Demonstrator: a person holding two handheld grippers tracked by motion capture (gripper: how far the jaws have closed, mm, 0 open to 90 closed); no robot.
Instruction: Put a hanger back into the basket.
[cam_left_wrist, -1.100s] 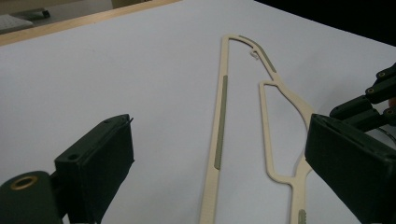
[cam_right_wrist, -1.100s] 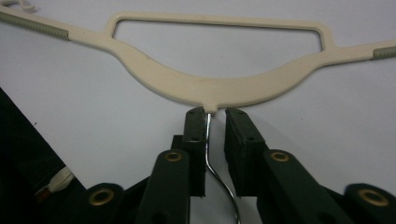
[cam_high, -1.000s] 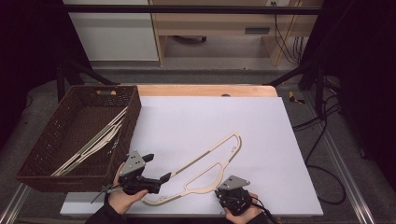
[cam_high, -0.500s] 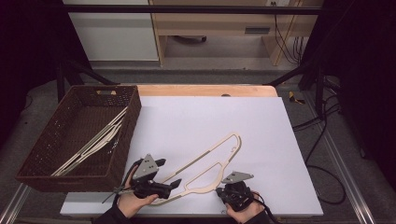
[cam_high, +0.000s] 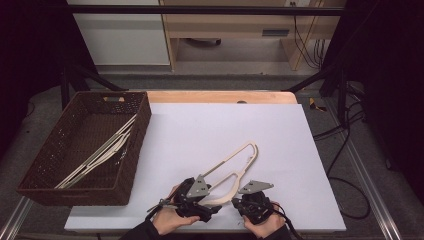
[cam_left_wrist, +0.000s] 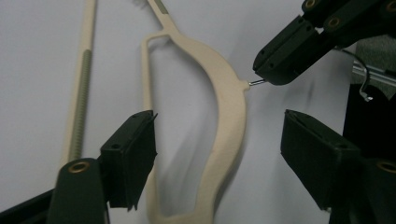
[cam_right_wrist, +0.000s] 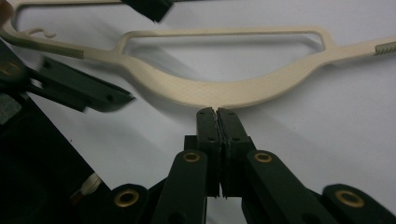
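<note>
both grippers, left gripper (cam_high: 212, 207) and right gripper (cam_high: 239, 202), are black, with brass-coloured screws, grey three-cornered plates and trailing black cables.

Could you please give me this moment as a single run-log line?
left gripper: fingers closing around cream hanger, not yet gripping | right gripper: shut on hanger's metal hook | basket: holds other hangers
</note>
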